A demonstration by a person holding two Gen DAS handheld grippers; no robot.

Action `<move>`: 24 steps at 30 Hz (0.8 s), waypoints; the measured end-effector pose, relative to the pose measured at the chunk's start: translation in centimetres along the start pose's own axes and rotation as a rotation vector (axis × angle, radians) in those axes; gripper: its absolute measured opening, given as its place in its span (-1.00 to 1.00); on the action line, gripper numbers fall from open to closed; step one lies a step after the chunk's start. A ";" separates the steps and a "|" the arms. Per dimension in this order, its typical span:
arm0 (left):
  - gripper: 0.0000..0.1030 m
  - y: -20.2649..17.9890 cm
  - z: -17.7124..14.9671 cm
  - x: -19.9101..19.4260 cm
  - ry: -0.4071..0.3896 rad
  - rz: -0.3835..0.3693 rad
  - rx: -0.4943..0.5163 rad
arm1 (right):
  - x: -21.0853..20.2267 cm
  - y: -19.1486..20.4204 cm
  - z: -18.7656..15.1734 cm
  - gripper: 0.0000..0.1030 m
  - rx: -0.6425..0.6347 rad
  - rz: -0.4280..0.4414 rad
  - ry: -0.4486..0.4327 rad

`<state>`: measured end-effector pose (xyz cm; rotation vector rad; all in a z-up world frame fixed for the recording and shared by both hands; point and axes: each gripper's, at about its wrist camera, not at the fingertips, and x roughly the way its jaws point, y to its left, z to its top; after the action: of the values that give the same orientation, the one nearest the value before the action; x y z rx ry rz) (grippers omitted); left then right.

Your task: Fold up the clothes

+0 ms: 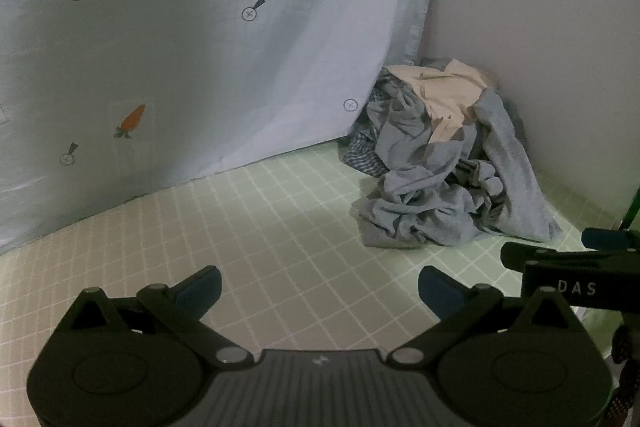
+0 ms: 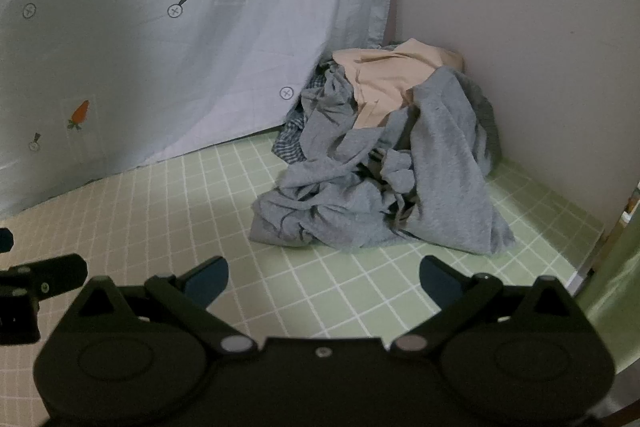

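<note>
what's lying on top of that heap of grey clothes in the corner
A beige garment lies crumpled on top of the grey clothes, toward the back. A blue striped piece pokes out at the pile's left edge. Whatever lies deeper inside the heap is covered.

You face a pale green checked surface [image 2: 320,291] that runs back to a plain wall [image 2: 520,7] on your right. A light blue sheet [image 2: 200,47] printed with carrots [image 1: 134,119] hangs behind, partly in shadow.
</note>
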<state>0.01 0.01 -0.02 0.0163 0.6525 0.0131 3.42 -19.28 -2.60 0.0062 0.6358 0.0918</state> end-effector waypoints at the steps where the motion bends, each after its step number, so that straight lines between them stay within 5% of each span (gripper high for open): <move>1: 1.00 0.1 0.0 0.1 -0.001 0.002 0.002 | 0.0 0.0 0.0 1.00 0.000 0.001 0.001; 24: 1.00 0.4 0.1 1.5 0.019 0.020 0.003 | 0.9 0.3 0.5 0.99 0.000 0.001 0.021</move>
<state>1.28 0.43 -0.85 0.0255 0.6713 0.0313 4.37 -18.94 -2.72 0.0060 0.6563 0.0925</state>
